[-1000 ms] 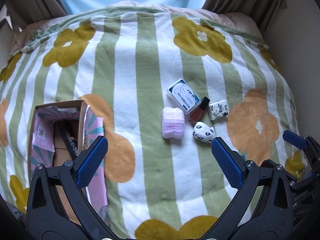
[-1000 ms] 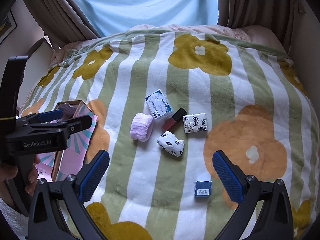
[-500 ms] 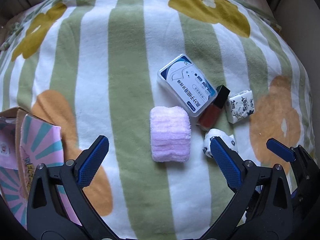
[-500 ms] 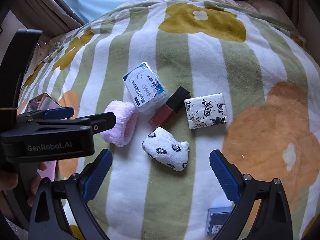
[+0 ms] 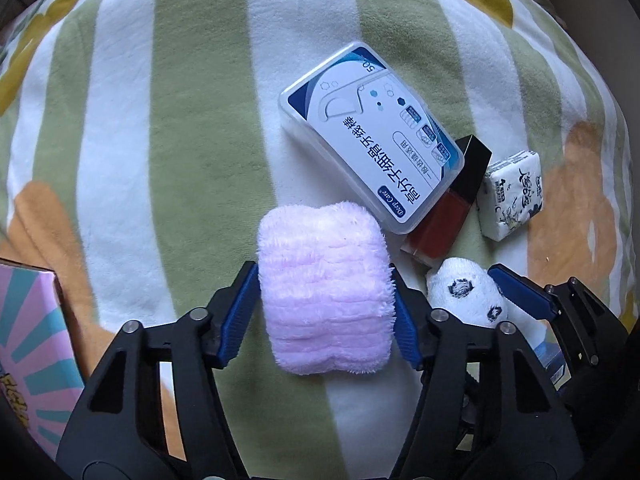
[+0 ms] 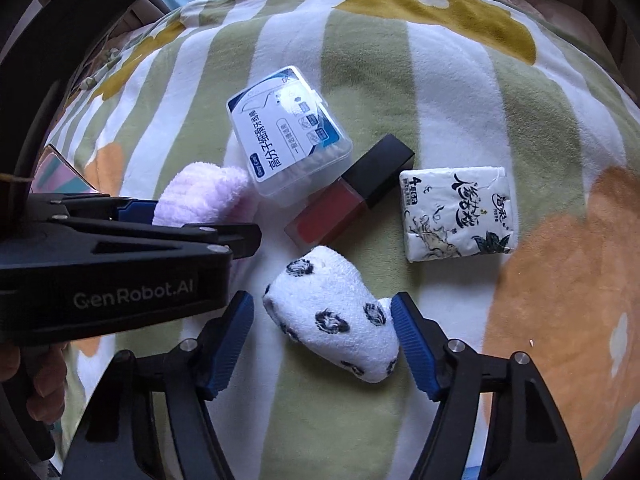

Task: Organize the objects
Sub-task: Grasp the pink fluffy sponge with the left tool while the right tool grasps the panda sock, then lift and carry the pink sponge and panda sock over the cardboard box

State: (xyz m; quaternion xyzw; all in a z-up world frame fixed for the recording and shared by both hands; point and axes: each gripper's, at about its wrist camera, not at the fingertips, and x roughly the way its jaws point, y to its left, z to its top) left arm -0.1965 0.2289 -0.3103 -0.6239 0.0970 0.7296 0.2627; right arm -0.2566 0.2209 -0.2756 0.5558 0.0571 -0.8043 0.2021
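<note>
A pink fluffy folded cloth (image 5: 324, 296) lies on the striped flower blanket (image 5: 160, 120). My left gripper (image 5: 322, 280) has its blue pads pressed on both of its sides. A white sock roll with black spots (image 6: 332, 320) lies between the jaws of my right gripper (image 6: 323, 304). The right pad touches the roll and a small gap shows at the left pad. Behind them lie a clear floss-pick box (image 6: 288, 140), a red bottle with a black cap (image 6: 344, 204) and a printed tissue pack (image 6: 456, 216).
A pink and teal patterned cardboard box (image 5: 28, 360) stands at the left edge. A small blue box (image 5: 552, 368) peeks out behind the right gripper's finger (image 5: 520, 292). A hand (image 6: 36, 380) holds the left gripper's handle. Curtains hang at the far end.
Both grippers came down and forward onto the cluster. The left jaws narrowed onto the pink cloth. The right jaws narrowed around the spotted sock roll.
</note>
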